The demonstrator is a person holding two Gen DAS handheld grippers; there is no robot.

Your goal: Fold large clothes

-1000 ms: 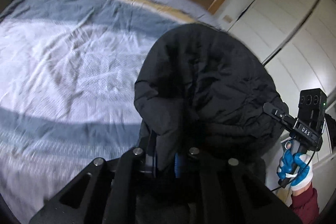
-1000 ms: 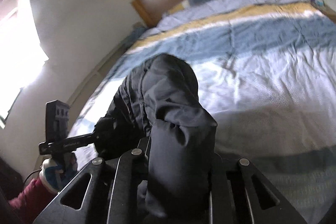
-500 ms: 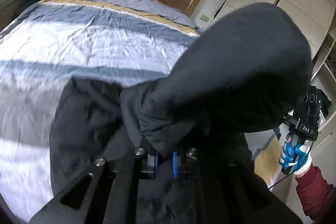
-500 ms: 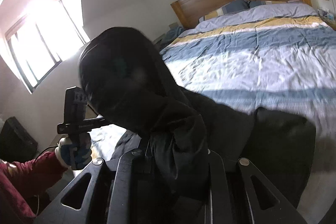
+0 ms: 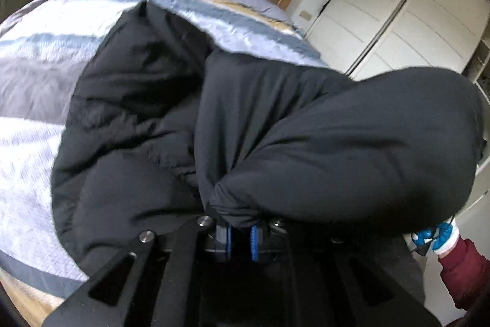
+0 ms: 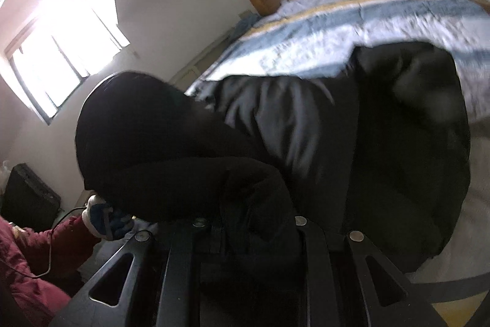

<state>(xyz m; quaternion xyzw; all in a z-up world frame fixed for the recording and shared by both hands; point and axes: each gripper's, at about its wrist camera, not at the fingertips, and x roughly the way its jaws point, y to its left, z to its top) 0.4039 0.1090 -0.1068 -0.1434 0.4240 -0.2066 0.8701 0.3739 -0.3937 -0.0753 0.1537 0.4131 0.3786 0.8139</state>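
The left gripper is pinching a bunched fold of the black padded jacket between its blue-padded fingers, nearly closed on the cloth. The right gripper is buried in dark fabric, so I cannot tell how its fingers are set. From both grips the jacket is spreading toward twelve o'clock, its far part lying on the striped bed. A rounded bulge is ballooning toward three o'clock in the left view, partly hiding the right hand, gloved in blue and white. The left hand is showing at nine o'clock in the right view. A wardrobe is standing at two o'clock.
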